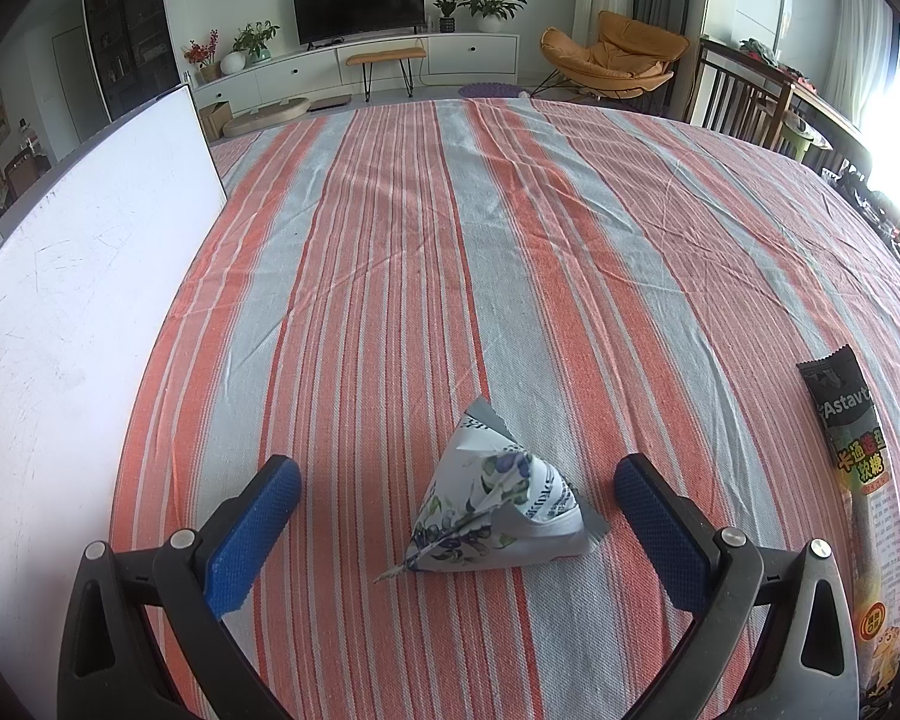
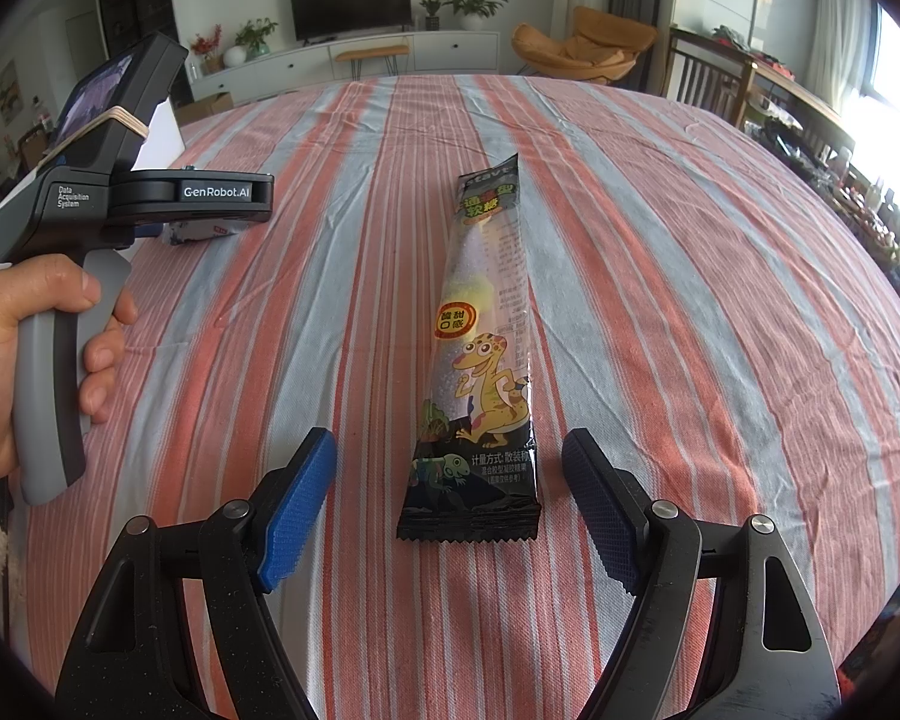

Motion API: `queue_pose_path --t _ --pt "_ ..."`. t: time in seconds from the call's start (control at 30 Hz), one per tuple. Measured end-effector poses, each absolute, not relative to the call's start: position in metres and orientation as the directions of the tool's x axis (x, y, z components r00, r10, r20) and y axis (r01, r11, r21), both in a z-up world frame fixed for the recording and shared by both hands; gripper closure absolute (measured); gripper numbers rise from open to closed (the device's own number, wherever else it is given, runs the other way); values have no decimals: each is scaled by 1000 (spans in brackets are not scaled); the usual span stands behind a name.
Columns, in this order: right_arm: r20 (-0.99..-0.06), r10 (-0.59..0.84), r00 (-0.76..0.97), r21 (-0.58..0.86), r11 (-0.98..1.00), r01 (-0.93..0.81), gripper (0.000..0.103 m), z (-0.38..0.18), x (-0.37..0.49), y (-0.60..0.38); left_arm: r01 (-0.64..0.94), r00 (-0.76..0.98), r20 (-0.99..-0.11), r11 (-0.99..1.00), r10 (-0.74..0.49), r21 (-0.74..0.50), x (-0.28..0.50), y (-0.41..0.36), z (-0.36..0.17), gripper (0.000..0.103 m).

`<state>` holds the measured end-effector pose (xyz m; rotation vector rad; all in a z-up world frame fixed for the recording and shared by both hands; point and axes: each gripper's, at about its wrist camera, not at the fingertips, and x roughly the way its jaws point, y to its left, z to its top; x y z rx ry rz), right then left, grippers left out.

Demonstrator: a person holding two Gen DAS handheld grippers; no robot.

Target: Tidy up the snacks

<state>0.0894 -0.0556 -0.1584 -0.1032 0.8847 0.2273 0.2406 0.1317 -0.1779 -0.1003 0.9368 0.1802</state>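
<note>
A white pyramid-shaped snack packet with blue flowers (image 1: 495,507) lies on the striped tablecloth (image 1: 450,240) between the fingers of my open left gripper (image 1: 457,474), untouched. A long gummy candy bag with a yellow cartoon dinosaur (image 2: 486,360) lies lengthwise ahead of my open right gripper (image 2: 450,450), its black near end between the fingers, untouched. The same bag shows at the right edge of the left wrist view (image 1: 858,480). The left gripper's body (image 2: 120,198), held by a hand, shows at the left of the right wrist view and partly hides the pyramid packet (image 2: 195,232).
A white flat board or tray (image 1: 78,312) lies on the table to the left of the left gripper. Beyond the table's far edge are a TV cabinet (image 1: 378,60), an orange lounge chair (image 1: 618,54) and wooden chairs (image 1: 744,96).
</note>
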Motion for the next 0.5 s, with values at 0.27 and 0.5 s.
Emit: queue_pose_path --t 0.27,0.5 --pt "-776 156 611 6 971 -240 23 -158 89 -56 -141 527 -848 990 64 -13 240 128 -174 7" --pt "-679 337 652 340 932 -128 23 -126 92 -124 -100 559 -828 988 -43 -118 209 134 -153 65"
